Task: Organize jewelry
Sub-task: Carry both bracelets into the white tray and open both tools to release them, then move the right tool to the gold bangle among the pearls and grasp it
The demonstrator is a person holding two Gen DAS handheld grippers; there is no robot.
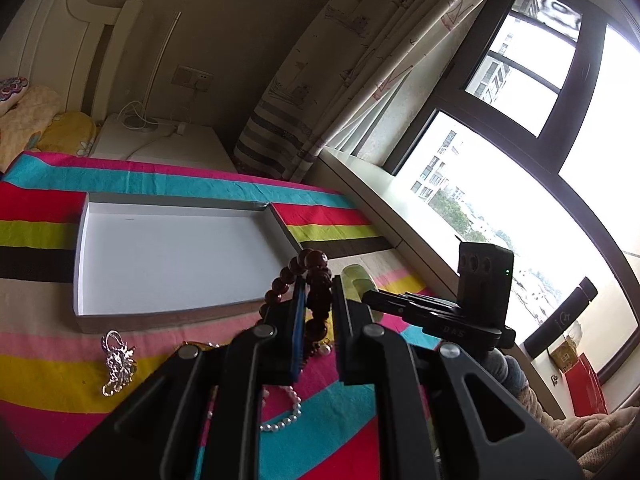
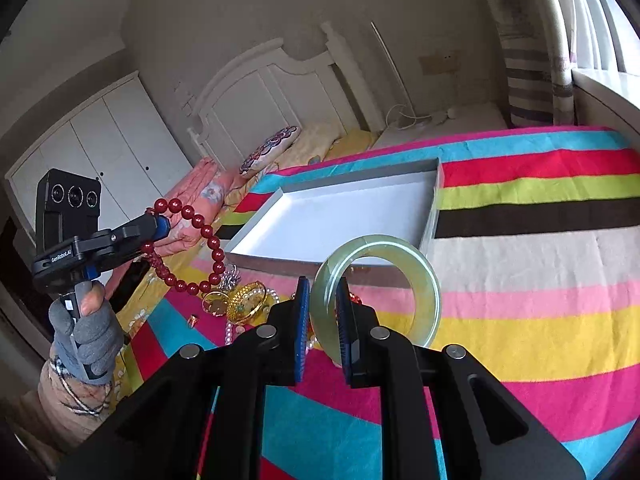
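"GenRobot.AI" was printed in white on the black body of the left gripper [image 2: 162, 227], off to the right gripper's left, "DAS" letters showed faintly on the right gripper's [image 1: 362, 284] black mount, nothing else was legible tbh

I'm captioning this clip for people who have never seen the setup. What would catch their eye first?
Probably the pale green jade bangle, upright and clamped in the right gripper in front of the white tray. Next comes the dark red bead strand hanging from the left gripper at the left. Under both lies the brightly striped blanket, with gold and pearl jewelry heaped near the tray's front corner.
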